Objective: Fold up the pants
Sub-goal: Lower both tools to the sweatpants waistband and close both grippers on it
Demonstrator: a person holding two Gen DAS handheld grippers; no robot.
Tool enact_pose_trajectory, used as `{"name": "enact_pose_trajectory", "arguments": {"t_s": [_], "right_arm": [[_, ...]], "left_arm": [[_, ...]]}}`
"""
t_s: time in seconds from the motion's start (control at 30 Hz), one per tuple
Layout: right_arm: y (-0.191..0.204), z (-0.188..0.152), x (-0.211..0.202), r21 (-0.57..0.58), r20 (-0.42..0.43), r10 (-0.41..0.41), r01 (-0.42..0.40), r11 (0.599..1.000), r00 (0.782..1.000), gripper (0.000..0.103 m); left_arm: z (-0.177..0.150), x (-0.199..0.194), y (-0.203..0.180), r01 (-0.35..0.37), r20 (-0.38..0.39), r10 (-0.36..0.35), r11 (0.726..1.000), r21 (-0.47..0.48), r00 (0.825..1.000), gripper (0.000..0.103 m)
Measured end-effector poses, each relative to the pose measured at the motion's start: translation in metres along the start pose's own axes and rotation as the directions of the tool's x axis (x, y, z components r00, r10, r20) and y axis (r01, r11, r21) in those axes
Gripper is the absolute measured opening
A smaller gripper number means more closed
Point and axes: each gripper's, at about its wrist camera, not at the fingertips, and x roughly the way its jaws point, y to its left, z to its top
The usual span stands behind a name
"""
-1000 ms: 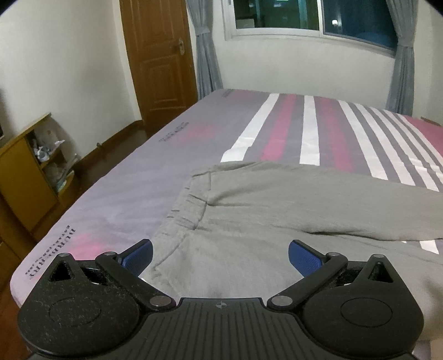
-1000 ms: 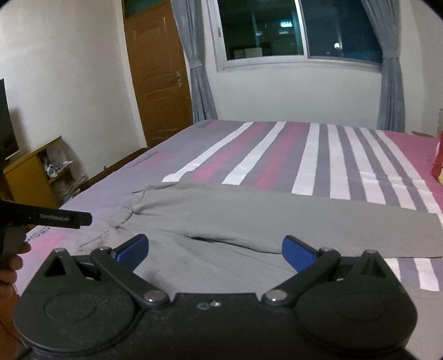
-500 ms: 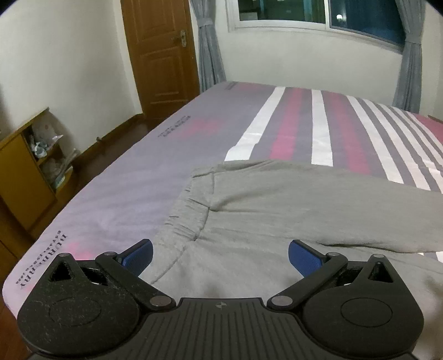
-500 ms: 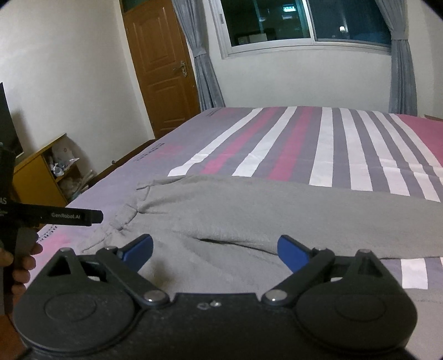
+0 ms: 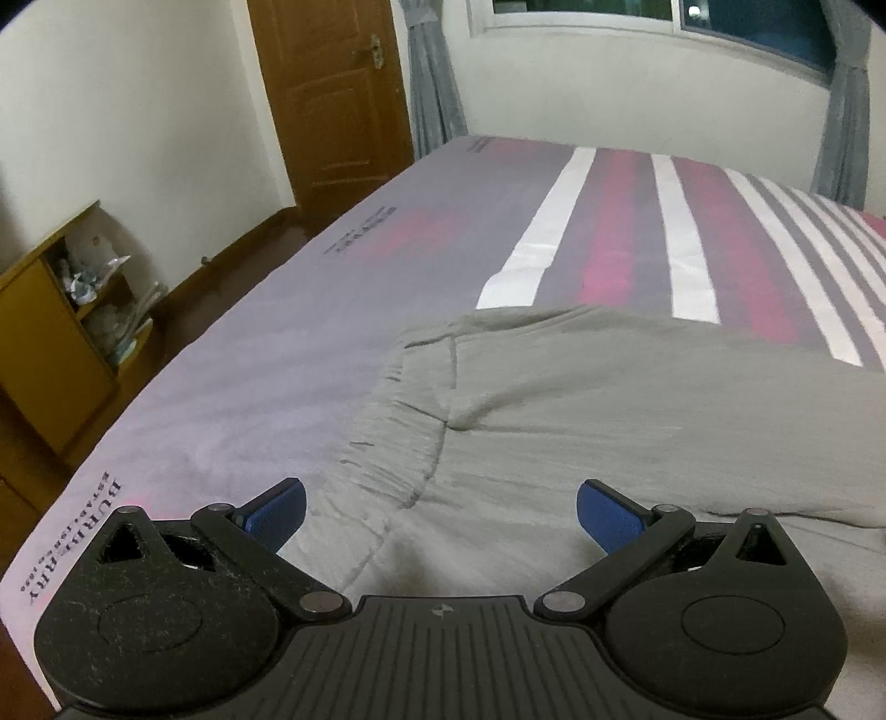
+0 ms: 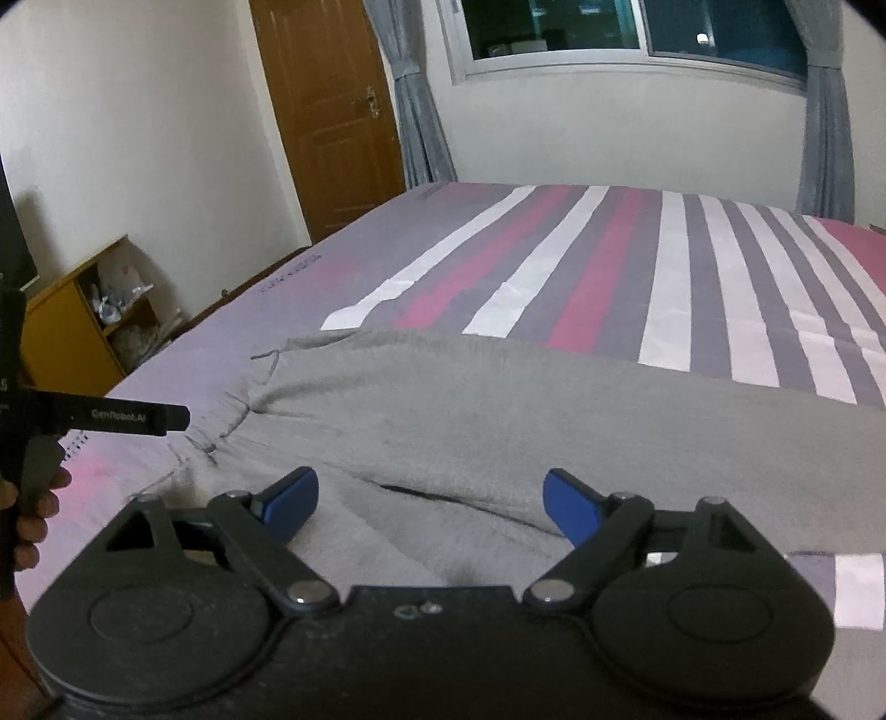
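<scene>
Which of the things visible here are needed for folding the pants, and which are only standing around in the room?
Needed for the job:
- grey soft fleece pants
- left claw, open
- right claw, open, jaws just been closing, pinching nothing
- striped grey, white and pink bed sheet, the work surface

Only standing around:
- yellow wooden shelf unit
- brown wooden door
- grey curtains

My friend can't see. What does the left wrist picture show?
Gray pants lie on a striped bed, waistband nearest the left tool, which hangs open above it holding nothing. A wooden door and a curtained window are behind.
</scene>
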Motion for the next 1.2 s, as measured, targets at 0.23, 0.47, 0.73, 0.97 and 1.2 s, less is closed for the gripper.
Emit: {"name": "enact_pose_trajectory", "arguments": {"t_s": [0.23, 0.47, 0.73, 0.97, 1.2], "right_arm": [[0.001, 0.011, 0.034, -0.059, -0.023, 0.013, -0.014, 0.998, 1.0, 0.082], [-0.008, 0.029, 0.088, -0.137, -0.065, 0.028, -0.037, 0.99, 0.997, 0.076], [-0.033, 0.054, 0.156, -0.193, -0.129, 0.011, -0.037, 0.98, 0.992, 0.076], [-0.056, 0.074, 0.21, -0.222, -0.158, -0.032, -0.003, 0.975, 0.987, 0.076], [-0.07, 0.087, 0.255, -0.266, -0.2, -0.057, 0.002, 0.964, 0.978, 0.074]], "left_arm": [[0.01, 0.037, 0.007, -0.008, -0.03, 0.008, 1.0, -0.009, 1.0, 0.103], [0.022, 0.094, 0.018, 0.002, -0.092, -0.006, 0.999, -0.037, 0.996, 0.103], [0.039, 0.169, 0.025, 0.031, -0.152, -0.045, 0.995, -0.093, 0.987, 0.103], [0.04, 0.214, 0.02, 0.088, -0.194, -0.101, 0.993, -0.075, 0.976, 0.103], [0.034, 0.218, 0.009, 0.113, -0.151, -0.117, 0.993, -0.039, 0.981, 0.095]]}}
